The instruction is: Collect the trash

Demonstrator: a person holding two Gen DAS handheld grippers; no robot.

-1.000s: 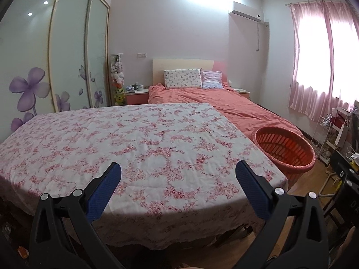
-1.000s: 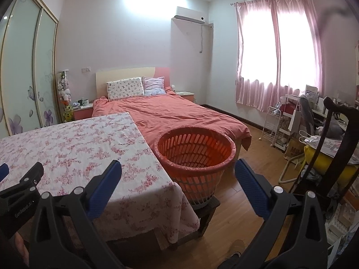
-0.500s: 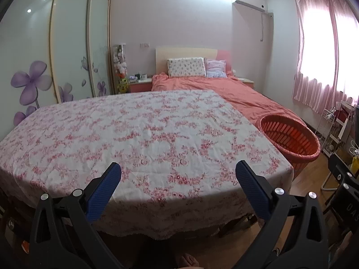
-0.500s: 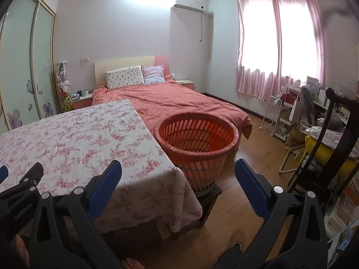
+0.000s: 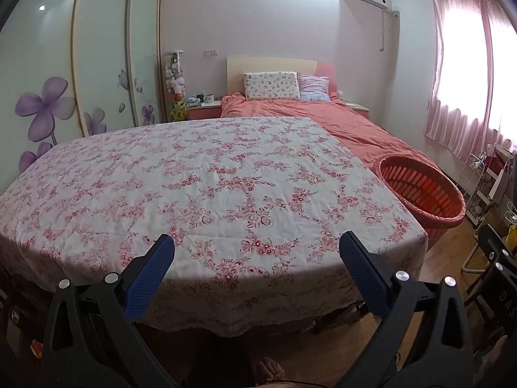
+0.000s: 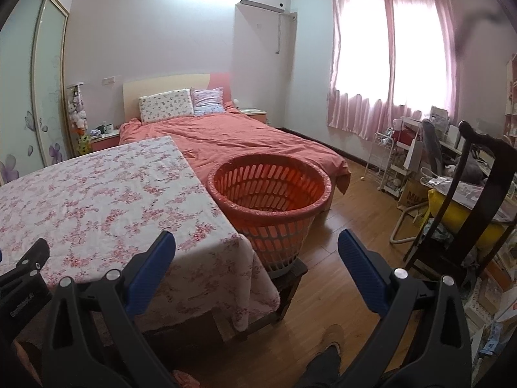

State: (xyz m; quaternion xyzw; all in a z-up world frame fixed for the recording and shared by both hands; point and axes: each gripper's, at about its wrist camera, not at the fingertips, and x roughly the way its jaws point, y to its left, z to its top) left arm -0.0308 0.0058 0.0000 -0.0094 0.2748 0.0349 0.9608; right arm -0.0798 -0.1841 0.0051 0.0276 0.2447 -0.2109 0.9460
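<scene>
Now both claws are spread wide and carrying nothing: the left gripper hovers over the near edge of the floral tablecloth, the right gripper looks past the table corner toward the orange laundry basket. No trash shows anywhere on the cloth or floor. That slotted plastic basket, perched on a low stool just beside the table, looks light but stiff; its rolled rim seems the best place to pinch.
</scene>
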